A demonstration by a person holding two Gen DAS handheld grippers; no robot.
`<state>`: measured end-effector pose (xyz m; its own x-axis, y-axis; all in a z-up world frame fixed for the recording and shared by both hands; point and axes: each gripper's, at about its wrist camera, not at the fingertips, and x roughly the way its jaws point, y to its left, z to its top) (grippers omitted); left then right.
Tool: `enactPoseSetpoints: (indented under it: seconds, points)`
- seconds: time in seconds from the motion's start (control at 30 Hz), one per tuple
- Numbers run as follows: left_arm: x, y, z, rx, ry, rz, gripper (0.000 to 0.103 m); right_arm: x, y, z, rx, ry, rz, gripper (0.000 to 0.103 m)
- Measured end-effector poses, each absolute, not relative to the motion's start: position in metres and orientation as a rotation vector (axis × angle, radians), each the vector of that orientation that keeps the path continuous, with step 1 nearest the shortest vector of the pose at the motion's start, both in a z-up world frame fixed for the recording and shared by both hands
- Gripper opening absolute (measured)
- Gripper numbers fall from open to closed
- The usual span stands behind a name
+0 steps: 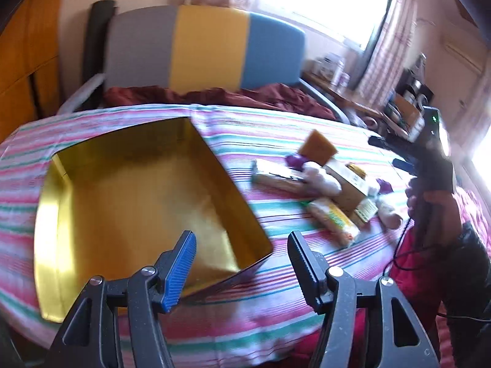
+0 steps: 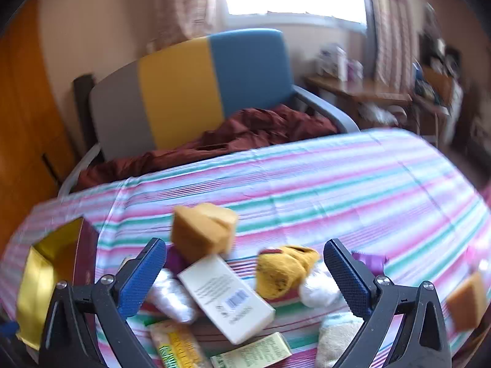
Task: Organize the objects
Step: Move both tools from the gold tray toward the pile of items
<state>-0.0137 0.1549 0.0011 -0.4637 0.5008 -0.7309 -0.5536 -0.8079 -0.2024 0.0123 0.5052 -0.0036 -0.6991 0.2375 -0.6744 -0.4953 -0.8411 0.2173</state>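
Observation:
An open box with a gold lining (image 1: 138,202) lies on the striped cloth; its corner also shows in the right wrist view (image 2: 52,263). My left gripper (image 1: 242,263) is open and empty, over the box's near right corner. A pile of items lies right of the box: an orange sponge (image 1: 317,147), white boxes (image 1: 346,184) and packets. My right gripper (image 2: 245,276) is open and empty above that pile, with a white box (image 2: 227,297), a yellow soft item (image 2: 284,270) and an orange sponge (image 2: 202,230) between its fingers. The right gripper also shows in the left wrist view (image 1: 396,153).
The table is covered by a pink, green and white striped cloth (image 2: 337,184). Behind it stands a grey, yellow and blue chair (image 1: 202,46) with a dark red cloth (image 2: 245,132) on its seat. A second orange sponge (image 2: 466,303) lies at the right edge.

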Motion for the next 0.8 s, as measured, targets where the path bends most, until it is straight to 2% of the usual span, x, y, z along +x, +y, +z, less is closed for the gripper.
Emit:
enactPoseSetpoints:
  seconds: [0.03,0.1,0.47,0.8]
  points:
    - [-0.016,0.165,0.001,-1.102,0.091,2.231,0.064,0.014,0.515,-0.006,-0.912,0.632,2.499,0.103]
    - [-0.02,0.181,0.0,-1.124,0.095,2.192,0.067,0.017,0.522,-0.006,-0.886,0.691,2.49,0.103]
    - [-0.03,0.272,-0.024,-1.267,0.196,1.975,0.067,0.02,0.528,-0.009,-0.887,0.794,2.499,0.103]
    - [-0.049,0.34,-0.079,-1.509,0.186,1.939,0.065,0.021,0.529,-0.009,-0.869,0.823,2.526,0.103]
